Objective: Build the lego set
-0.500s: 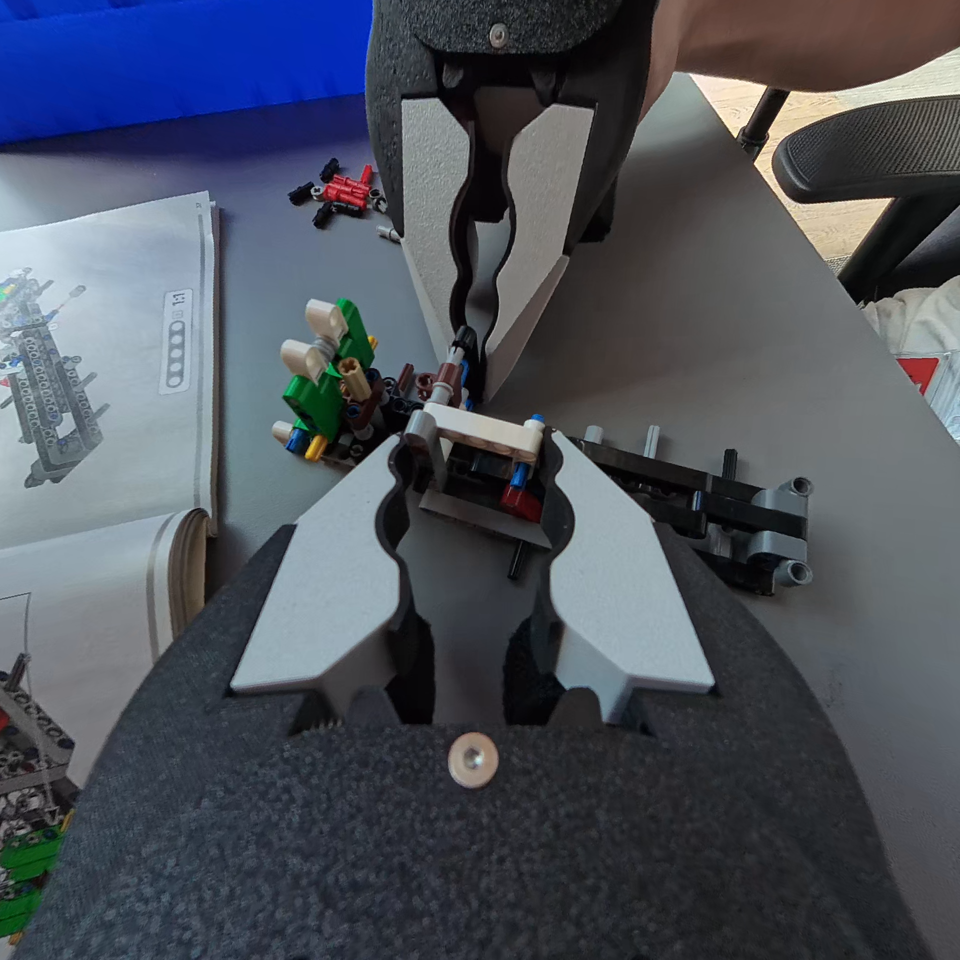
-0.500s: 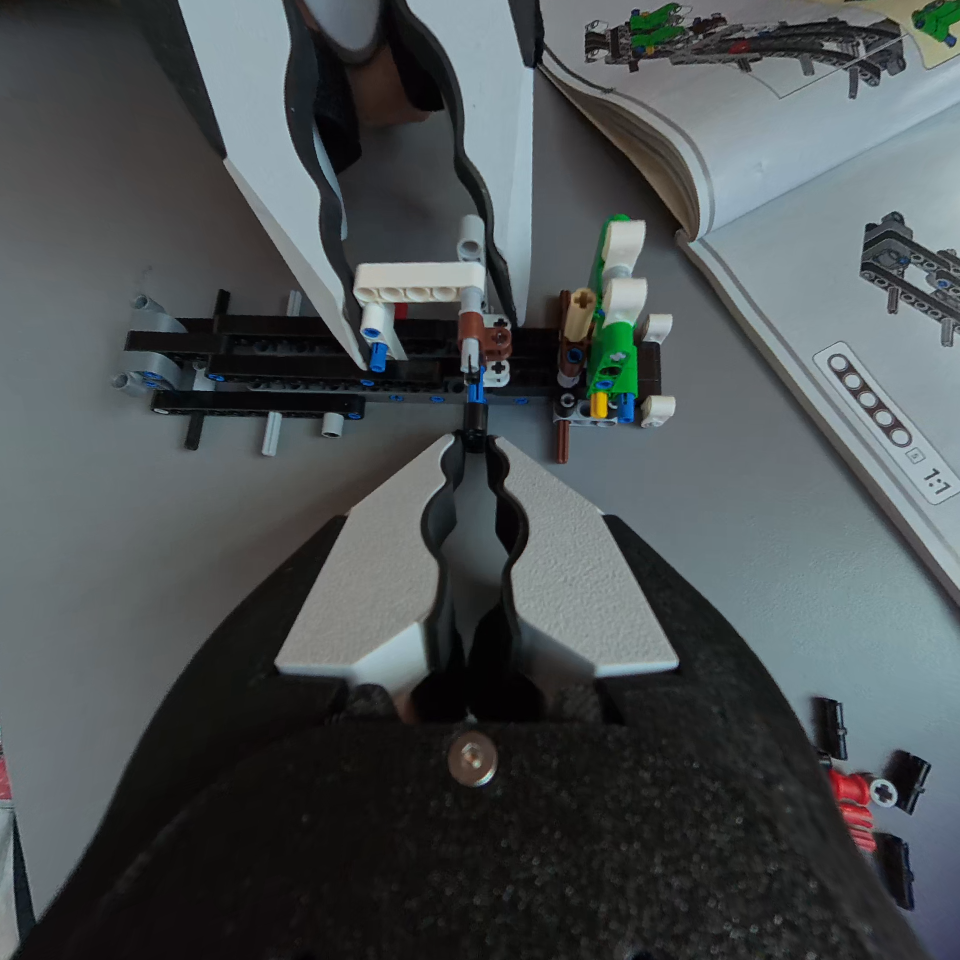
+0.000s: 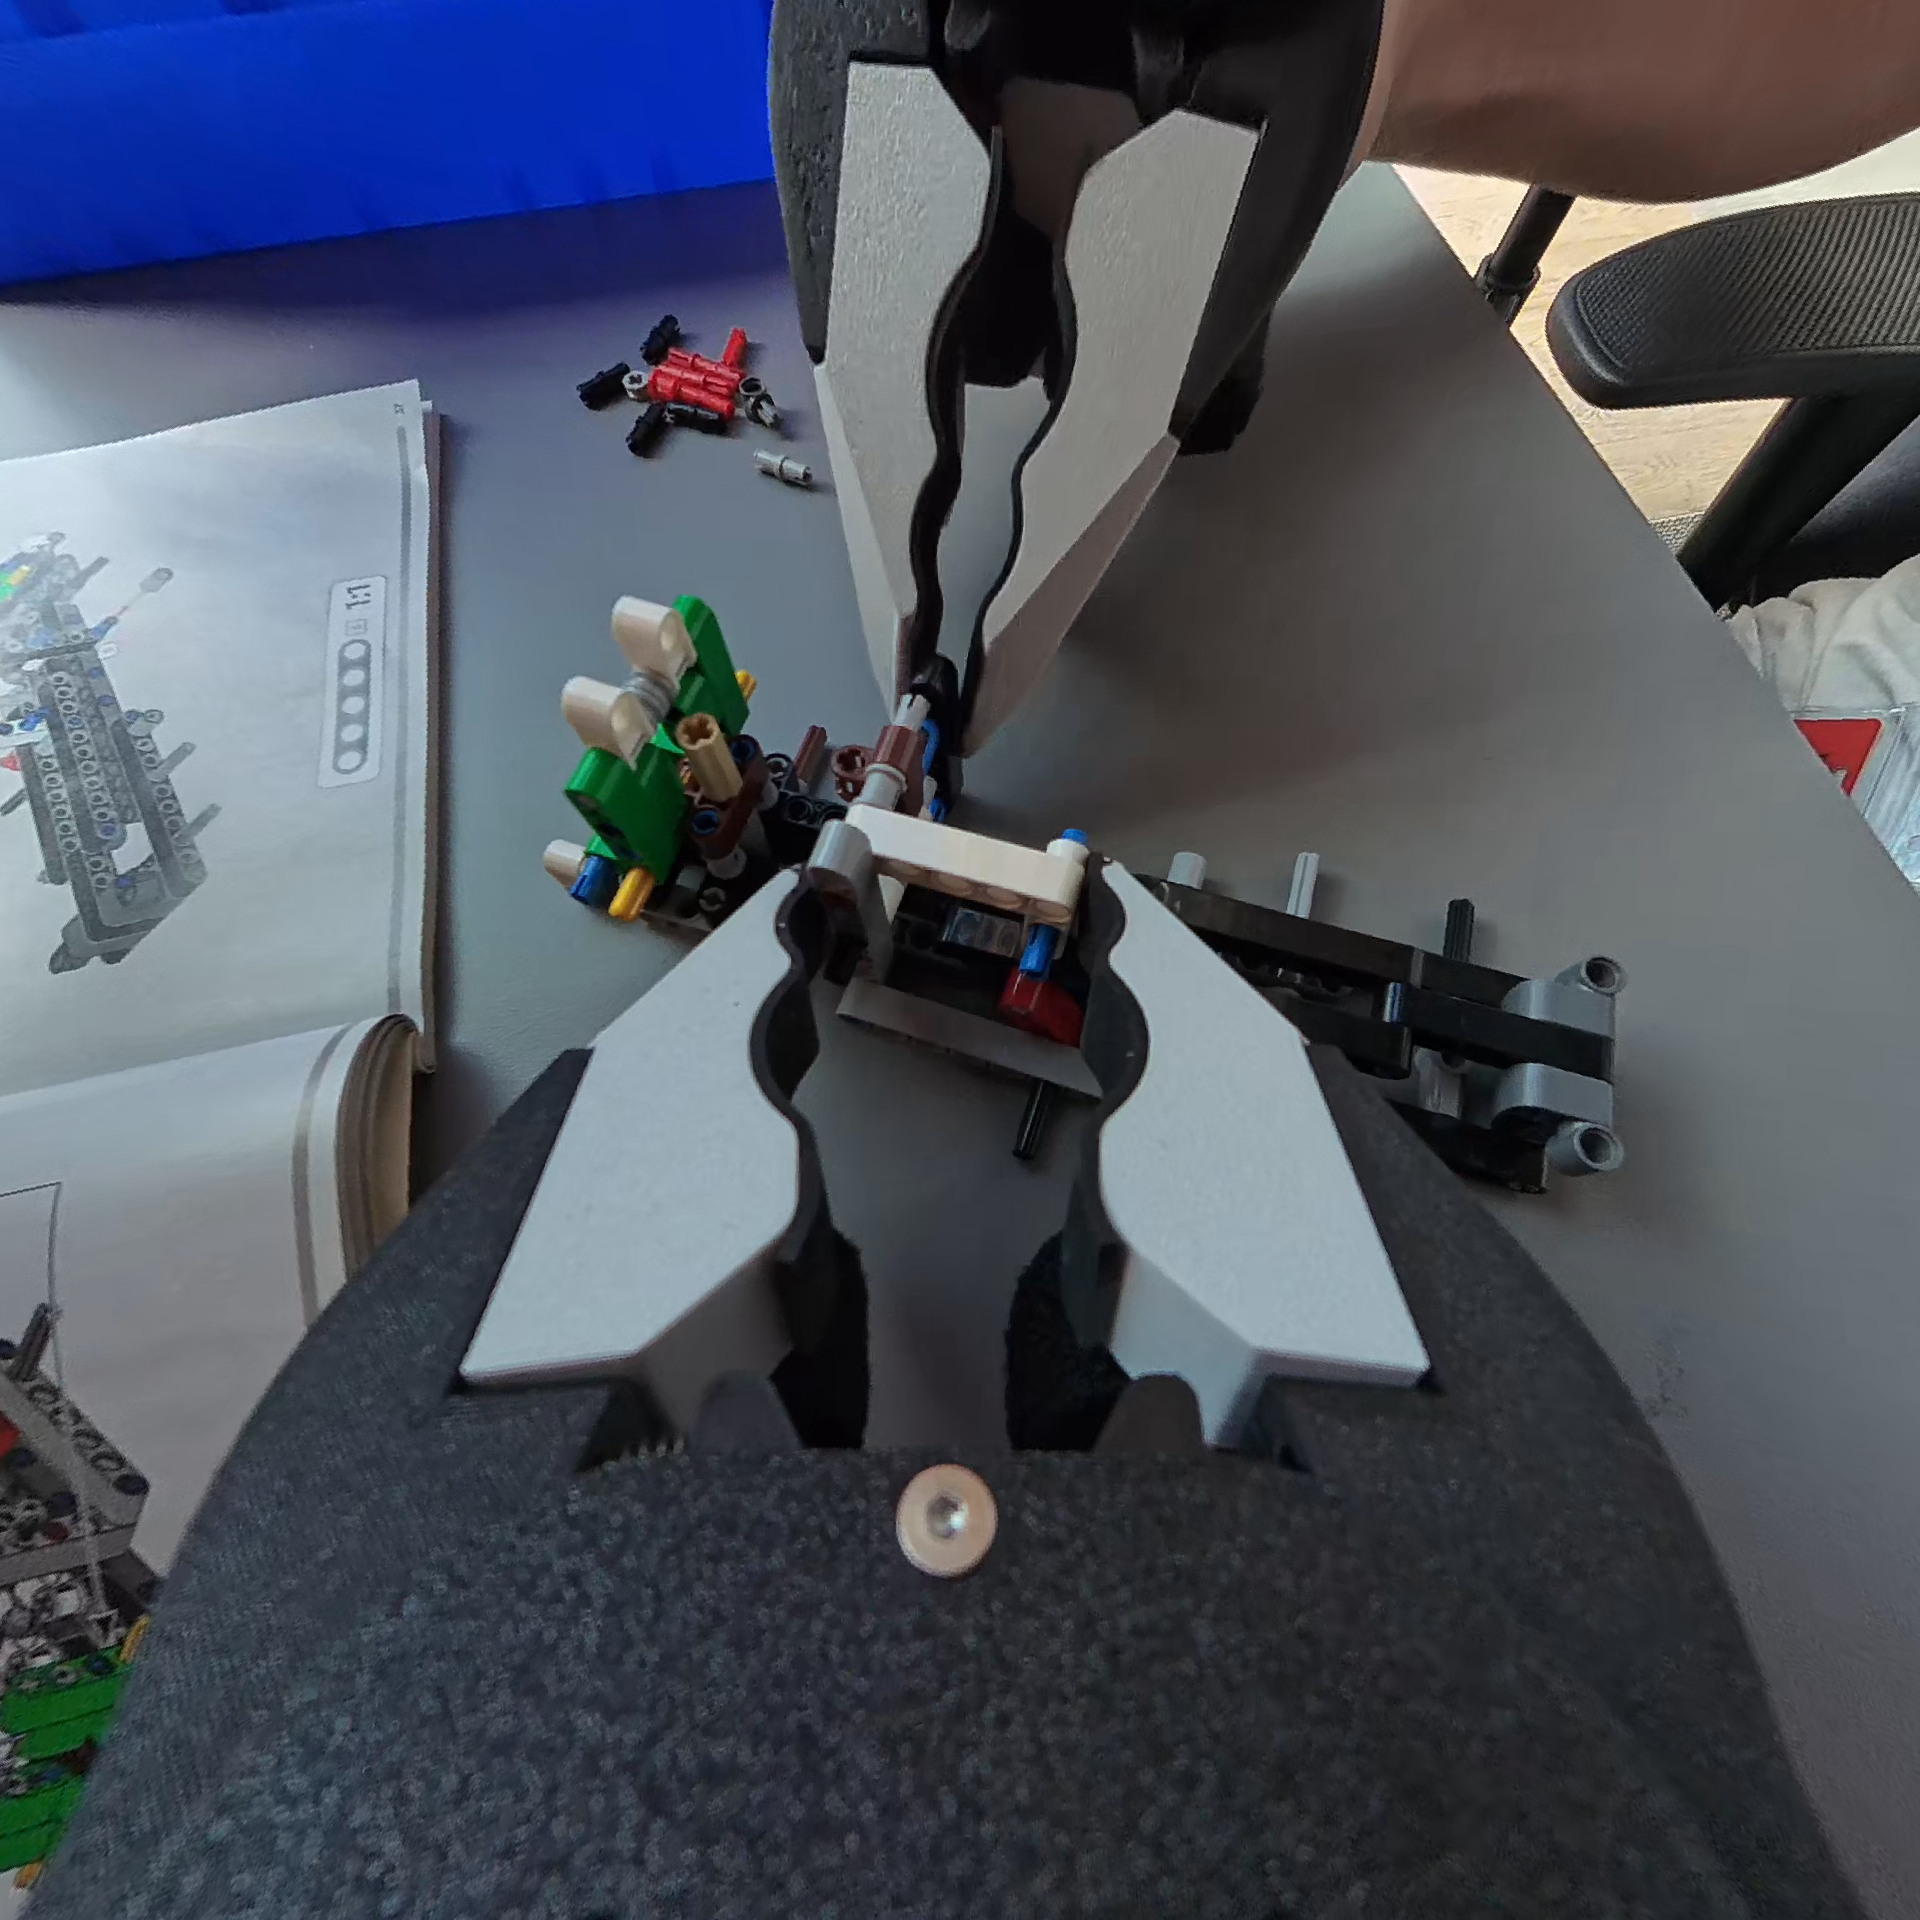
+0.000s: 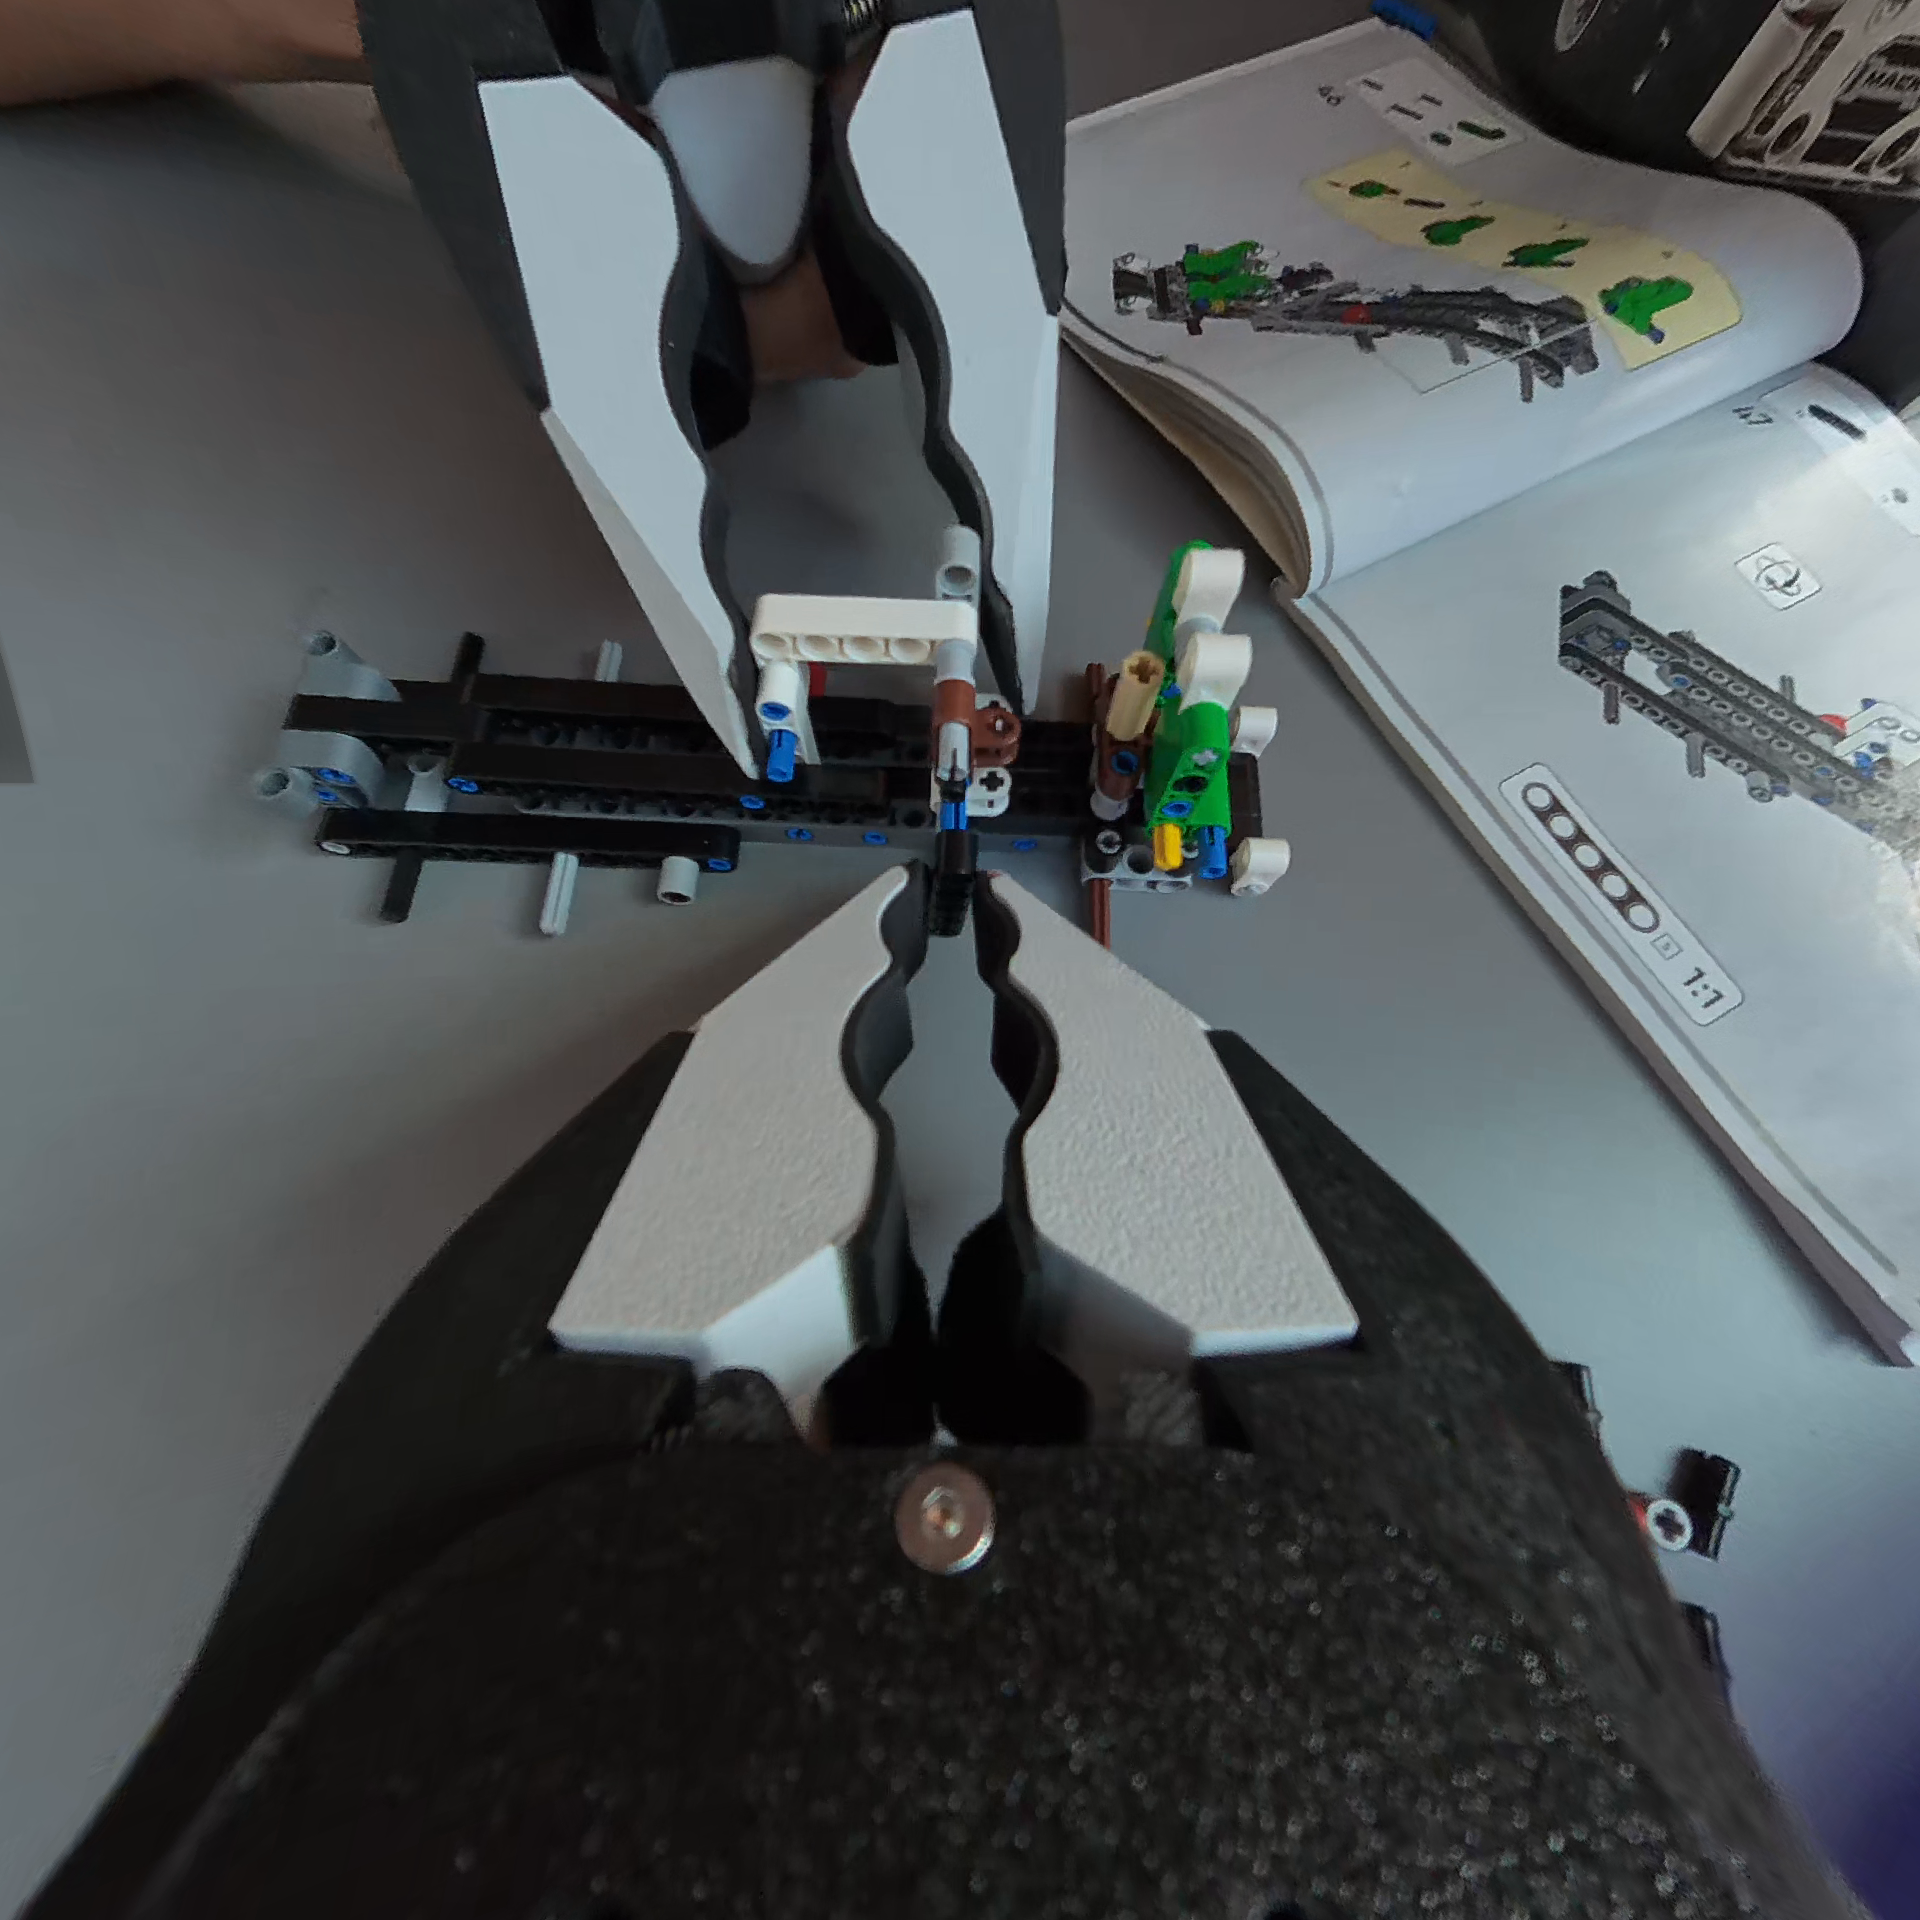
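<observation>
A long black lego chassis (image 3: 1351, 977) lies on the grey table, also in the right wrist view (image 4: 623, 727). It has a green sub-build (image 3: 665, 769) at one end and a white beam (image 3: 966, 862) raised over its middle. My left gripper (image 3: 951, 894) is shut on the white beam (image 4: 862, 634), one finger at each end. My right gripper (image 4: 948, 888) is shut on a small black pin (image 4: 951, 883). The pin lines up with a blue and brown connector on the chassis side. The right gripper also shows from above in the left wrist view (image 3: 940, 696).
An open instruction booklet (image 3: 208, 675) lies beside the build, also in the right wrist view (image 4: 1558, 468). Loose red and black pieces (image 3: 691, 379) lie behind it. A blue object (image 3: 364, 125) is at the back. A black chair (image 3: 1745, 301) stands past the table edge. The grippers are tip to tip, or close to it.
The right gripper has come slightly nearer and higher in the left wrist view, still holding the black pin at the chassis. The left gripper keeps its hold on the white beam.
</observation>
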